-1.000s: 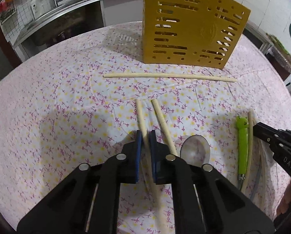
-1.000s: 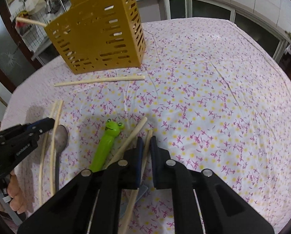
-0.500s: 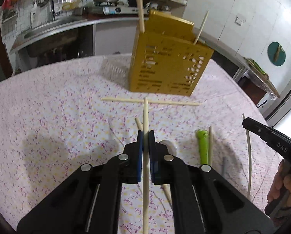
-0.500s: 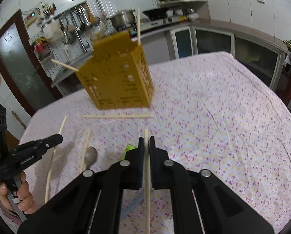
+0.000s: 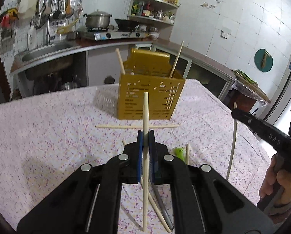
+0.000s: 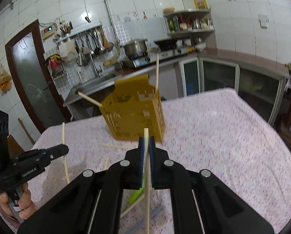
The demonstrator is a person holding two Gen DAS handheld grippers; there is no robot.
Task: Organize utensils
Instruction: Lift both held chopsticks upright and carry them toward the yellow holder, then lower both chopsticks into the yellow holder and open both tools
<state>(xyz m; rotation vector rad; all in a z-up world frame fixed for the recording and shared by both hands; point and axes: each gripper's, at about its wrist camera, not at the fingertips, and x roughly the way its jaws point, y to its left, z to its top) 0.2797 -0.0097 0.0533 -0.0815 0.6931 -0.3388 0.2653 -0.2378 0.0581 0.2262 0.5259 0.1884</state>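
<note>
Yellow holder (image 5: 151,95) on table: two chopsticks stood inside (done).
Left gripper (image 5: 145,136) clamped one chopstick (image 5: 145,107), lifted before holder.
Right gripper (image 6: 146,142) clamped another (image 6: 147,191).
Left before holder: one chopstick (image 5: 126,126), green-handled utensil (image 5: 179,152), others.

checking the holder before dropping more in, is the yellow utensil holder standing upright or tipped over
Upright. The yellow holder stands on its base on the flowered tablecloth, open top up, with two chopsticks sticking out above the rim.

Steel pot (image 5: 98,20) and black wok (image 5: 126,22) on the stove, sink (image 5: 46,48) alongside, floral tablecloth (image 5: 48,128).
</note>
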